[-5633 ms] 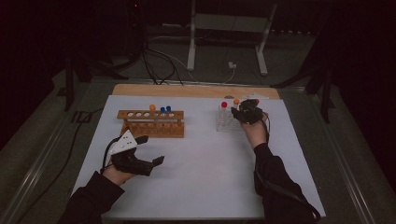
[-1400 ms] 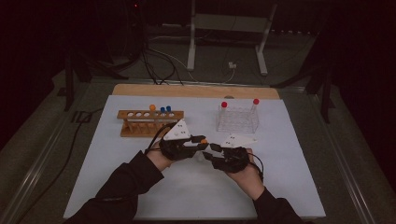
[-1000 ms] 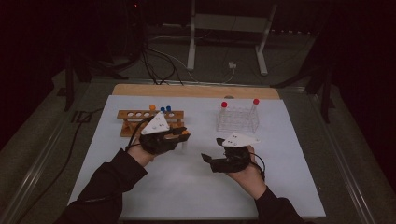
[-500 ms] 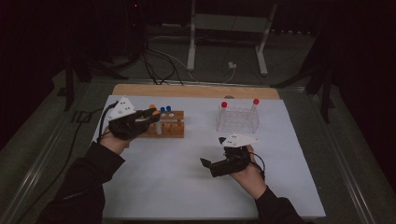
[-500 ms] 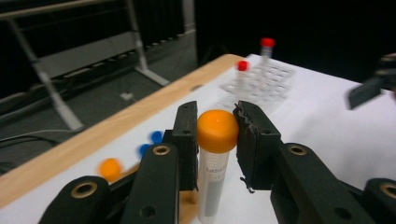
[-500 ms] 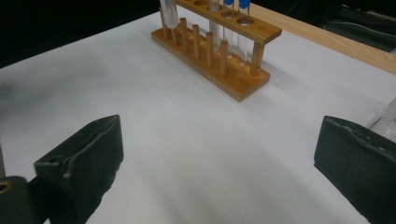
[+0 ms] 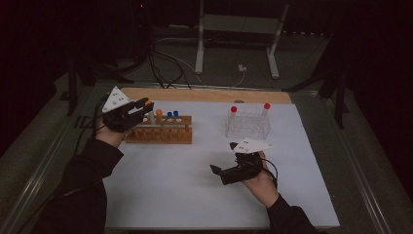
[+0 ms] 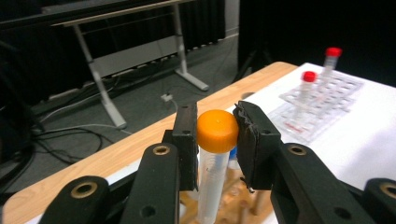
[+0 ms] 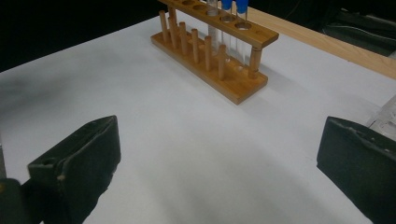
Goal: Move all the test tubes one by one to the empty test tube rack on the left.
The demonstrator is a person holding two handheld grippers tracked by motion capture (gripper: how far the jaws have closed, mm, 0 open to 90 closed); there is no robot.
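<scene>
The orange-capped tube [image 8: 212,154] sits clamped by its cap between the pads of the left gripper [image 8: 215,135], hanging upright above the left end of the wooden rack [image 7: 160,130]; in the high view the same tube [image 7: 152,113] shows just beyond the gripper's tips, near an orange-capped tube and two blue-capped tubes [image 7: 172,117] standing in the rack. The step in hand looks like seating this tube in a free hole of that rack. To do it well, keep the tube vertical — the grip is on the cap alone, so any tilt of the hand swings the long clear body like a pendulum and it could catch on the rack's top rail. Line the tube's bottom over one hole before going down, lower slowly, and let go only when the tube rests in the lower board; the rack is light and may shift if nudged sideways. From these views I cannot tell which hole lies directly below the tube. The right gripper [image 7: 229,172] is held low over the white table [image 7: 160,185] in front of the clear rack [image 7: 247,125], its jaws spread wide with nothing between them, having just opened. It is well apart from the wooden rack — free to steady it if needed.
</scene>
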